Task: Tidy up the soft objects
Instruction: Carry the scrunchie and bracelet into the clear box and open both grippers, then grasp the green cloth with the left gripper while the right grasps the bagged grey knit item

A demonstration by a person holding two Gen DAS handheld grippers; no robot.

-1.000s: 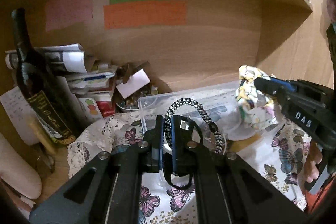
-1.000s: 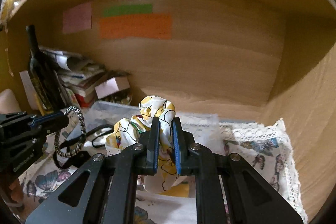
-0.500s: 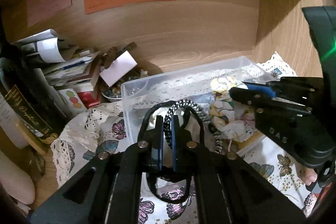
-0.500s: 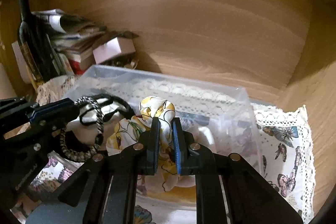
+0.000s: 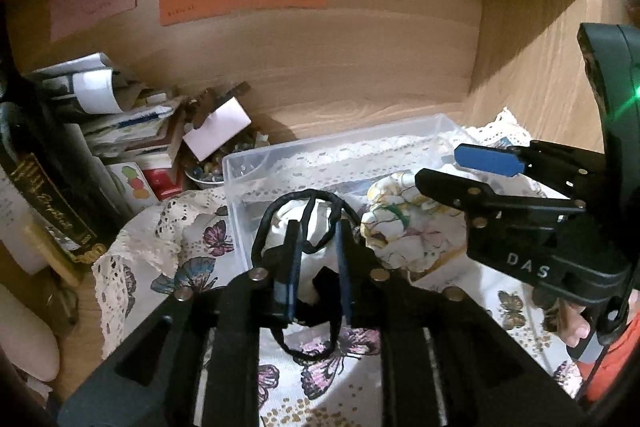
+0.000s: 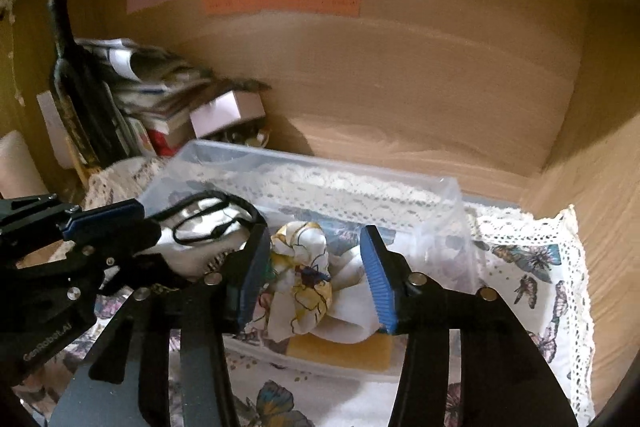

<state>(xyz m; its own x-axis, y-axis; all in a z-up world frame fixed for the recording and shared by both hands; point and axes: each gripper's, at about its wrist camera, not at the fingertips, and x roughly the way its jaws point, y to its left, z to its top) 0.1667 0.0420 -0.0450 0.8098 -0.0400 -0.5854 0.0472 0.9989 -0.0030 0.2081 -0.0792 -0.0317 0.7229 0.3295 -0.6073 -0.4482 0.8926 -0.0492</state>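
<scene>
A clear plastic bin (image 5: 320, 151) (image 6: 360, 183) stands on a butterfly-print cloth inside a wooden cubby. In it lie a floral fabric piece (image 6: 304, 279) (image 5: 408, 227), a white fabric item with black cords (image 5: 304, 223) (image 6: 200, 227) and a yellow sponge (image 6: 340, 351). My left gripper (image 5: 318, 231) is open over the bin's left part, with the black cords lying between and around its fingers. My right gripper (image 6: 316, 239) is open wide, its blue pads either side of the floral fabric, which rests loose in the bin.
A dark wine bottle (image 5: 36, 187) (image 6: 76, 79), stacked papers and boxes (image 5: 120, 123) and a small bowl of bits (image 5: 212, 175) crowd the left of the cubby. The wooden back wall (image 5: 320, 67) carries coloured paper notes. The cubby's side wall (image 6: 592, 227) stands close on the right.
Both grippers came down into the bin and opened. The right one let go of the floral fabric; the left one let go of the cords and braided band, which now lie in the bin.
</scene>
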